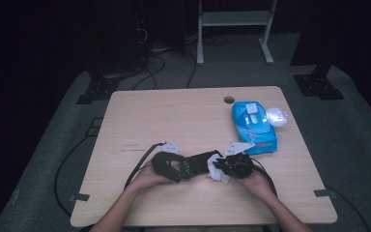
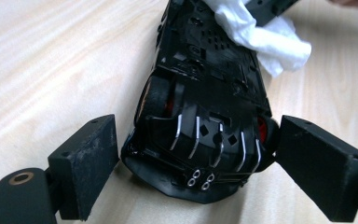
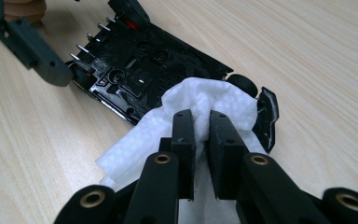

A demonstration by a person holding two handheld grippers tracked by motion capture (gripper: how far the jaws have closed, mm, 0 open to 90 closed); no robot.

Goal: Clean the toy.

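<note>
Forearms in from the near edge of the pale wooden table (image 1: 174,116), both angled inward, meeting just ahead of the body. Left hand (image 1: 147,178) wrapped around the left gripper (image 1: 186,166), held low and level, pointing across to the right. Right hand (image 1: 256,181) around the right gripper (image 1: 222,166), pointing left and slightly down, tip to tip with the other.

Between them, on the near middle of the table, lies the glossy black plastic toy car (image 1: 200,162), upside down, underside up. In the left gripper view, left gripper (image 2: 193,135) with jaws spread wide, one end of the car (image 2: 205,93) between them, pads just beside its flanks rather than clamping. In the right gripper view, right gripper (image 3: 201,121) pinched narrow on the crumpled white paper wipe (image 3: 200,98), holding it firmly and pressing it onto the underside of the car (image 3: 144,74). Same wipe (image 2: 261,37) seen at the far end of the car from the left gripper view, and as a white wad (image 1: 217,171) from the high view.

Counted: two hands, two grippers, one car, one wipe in the grip. Well apart, at the table's right side: one blue soft pack of wipes with a white flip lid (image 1: 253,128), and touching it one crumpled whitish ball (image 1: 276,116).
</note>
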